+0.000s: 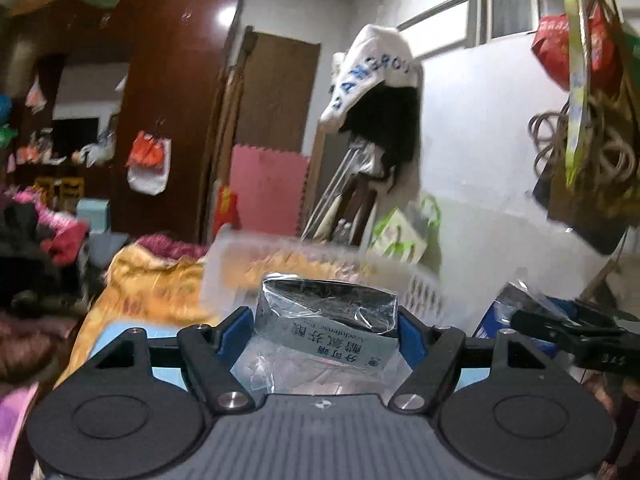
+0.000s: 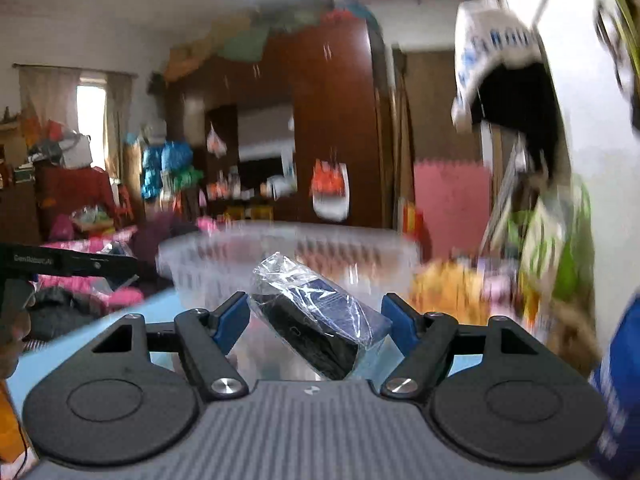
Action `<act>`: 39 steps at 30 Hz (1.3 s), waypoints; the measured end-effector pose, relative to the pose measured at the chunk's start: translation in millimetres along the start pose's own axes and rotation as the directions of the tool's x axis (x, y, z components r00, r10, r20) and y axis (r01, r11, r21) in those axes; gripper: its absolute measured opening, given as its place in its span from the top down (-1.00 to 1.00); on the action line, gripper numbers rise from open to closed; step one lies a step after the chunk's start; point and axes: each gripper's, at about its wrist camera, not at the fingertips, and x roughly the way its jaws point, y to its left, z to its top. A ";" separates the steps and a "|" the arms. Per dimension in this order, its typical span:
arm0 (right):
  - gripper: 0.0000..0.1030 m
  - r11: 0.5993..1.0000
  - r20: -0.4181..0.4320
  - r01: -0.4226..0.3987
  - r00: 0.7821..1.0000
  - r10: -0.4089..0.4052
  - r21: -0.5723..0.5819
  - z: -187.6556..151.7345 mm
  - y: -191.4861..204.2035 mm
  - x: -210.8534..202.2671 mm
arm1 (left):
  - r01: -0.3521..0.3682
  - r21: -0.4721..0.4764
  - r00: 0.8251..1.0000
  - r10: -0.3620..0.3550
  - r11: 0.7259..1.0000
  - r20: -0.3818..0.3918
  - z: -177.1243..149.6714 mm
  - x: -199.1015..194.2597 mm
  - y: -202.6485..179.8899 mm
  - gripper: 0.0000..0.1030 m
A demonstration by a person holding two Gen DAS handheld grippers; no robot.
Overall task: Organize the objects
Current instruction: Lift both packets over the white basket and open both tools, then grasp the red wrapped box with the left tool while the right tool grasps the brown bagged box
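My left gripper (image 1: pixel 326 320) is shut on a plastic-wrapped medicine box (image 1: pixel 326 316) with a dark top and a grey label of Chinese print, held up in the air. My right gripper (image 2: pixel 316 316) is shut on a dark blue and black box in clear wrap (image 2: pixel 320 320), held tilted. A white slotted plastic basket (image 1: pixel 420 284) stands just beyond both grippers; in the right wrist view it is blurred (image 2: pixel 200 268). The right gripper with its packet shows at the right edge of the left wrist view (image 1: pixel 560 324).
A light blue surface (image 2: pixel 100 340) lies under the grippers. An orange patterned quilt (image 1: pixel 152 280) lies to the left of the basket. A brown wardrobe (image 1: pixel 168 100), a pink foam mat (image 1: pixel 268 188) and hanging bags (image 1: pixel 588 140) stand around.
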 end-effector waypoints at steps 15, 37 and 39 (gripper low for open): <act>-0.86 0.995 -0.194 0.077 0.977 -0.087 -0.055 30.3 -17.5 135.5 | -0.100 -0.104 0.977 0.079 0.990 -0.197 42.5 122.0 1.4 -0.69; -1.00 0.955 -0.295 -0.032 0.948 0.123 0.295 -68.5 -49.7 82.2 | -0.101 -0.013 0.958 0.094 0.995 -0.271 -68.8 72.3 -31.0 -0.86; -1.00 0.958 -0.310 -0.015 0.945 0.107 0.286 -69.9 -45.6 89.2 | -0.119 -0.009 0.949 0.111 0.993 -0.296 -76.5 78.6 -30.7 -0.81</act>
